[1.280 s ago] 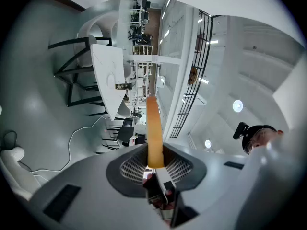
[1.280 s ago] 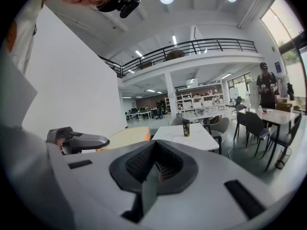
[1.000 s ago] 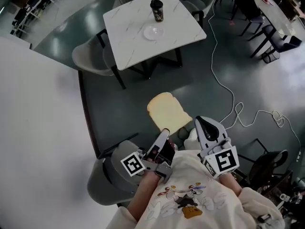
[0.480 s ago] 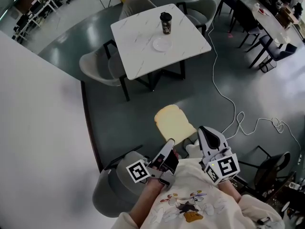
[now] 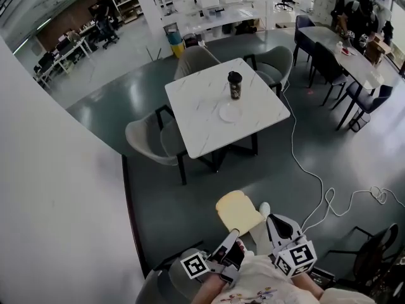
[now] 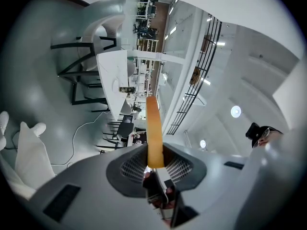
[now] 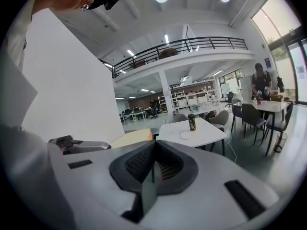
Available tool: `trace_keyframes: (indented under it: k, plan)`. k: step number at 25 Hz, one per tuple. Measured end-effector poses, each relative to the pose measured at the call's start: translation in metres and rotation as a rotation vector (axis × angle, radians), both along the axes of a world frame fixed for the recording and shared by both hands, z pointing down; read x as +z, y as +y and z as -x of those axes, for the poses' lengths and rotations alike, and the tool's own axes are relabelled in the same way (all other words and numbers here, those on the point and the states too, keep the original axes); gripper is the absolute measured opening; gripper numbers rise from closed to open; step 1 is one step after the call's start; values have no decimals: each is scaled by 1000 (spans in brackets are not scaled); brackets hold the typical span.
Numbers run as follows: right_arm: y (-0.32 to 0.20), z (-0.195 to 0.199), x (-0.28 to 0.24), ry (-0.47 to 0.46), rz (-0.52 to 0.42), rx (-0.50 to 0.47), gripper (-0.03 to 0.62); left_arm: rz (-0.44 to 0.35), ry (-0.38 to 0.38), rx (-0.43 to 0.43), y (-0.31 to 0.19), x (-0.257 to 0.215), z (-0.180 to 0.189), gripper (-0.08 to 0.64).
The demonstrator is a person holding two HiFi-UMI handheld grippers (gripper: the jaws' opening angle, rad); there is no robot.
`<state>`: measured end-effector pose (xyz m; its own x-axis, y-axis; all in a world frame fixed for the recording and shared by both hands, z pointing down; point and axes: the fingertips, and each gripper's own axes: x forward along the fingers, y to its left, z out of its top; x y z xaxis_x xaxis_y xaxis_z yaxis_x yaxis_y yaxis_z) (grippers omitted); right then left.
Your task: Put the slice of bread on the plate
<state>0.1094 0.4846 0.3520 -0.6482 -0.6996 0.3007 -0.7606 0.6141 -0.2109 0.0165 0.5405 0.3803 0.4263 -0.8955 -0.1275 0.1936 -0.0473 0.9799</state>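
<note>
- Grey ribbed pads of the left gripper stand nearly together, clamped on the lower edge of the slice of bread, which rises edge-on up the centre of the left gripper view.
- At lower centre of the right gripper view, the right gripper has its jaws closed on nothing; the slice shows just left of them.
- From the head view, the slice juts forward at lower centre of the frame, held by one edge over the dark floor, the empty claw just beside it.
- At upper centre of that frame, the plate sits on the white table beside a dark cup, well apart from the bread.
- The bread looks light and soft: it holds flat from a single-edge pinch, yet the crumb would likely crush or tear under a harder squeeze or a sudden swing.
- The crust edge seems the firmest place to grip; a gentle, level carry and a low release onto the plate appear safest.
</note>
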Motion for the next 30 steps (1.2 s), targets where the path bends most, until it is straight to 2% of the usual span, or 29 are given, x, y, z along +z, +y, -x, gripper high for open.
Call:
trace_keyframes:
  k: [8,16,22,25,30]
  plan:
    - [-29,-2,-4,-6,-2,44,5,-12,-3,4,-28,-6,13,98]
    - [-92,2,16,-42,30,40,5,26,12,-13,-88,8,11,98]
    - [-176,-23,22,-54,38,113,5,16,-8,2,-181,7,12,98]
    - [-217,-28,18,-51,28,113,5,-1,-31,25,-225,0,7,98]
    - [-276,-37,9,-73,31,100,5,3,-29,16,-285,-15,-4,98]
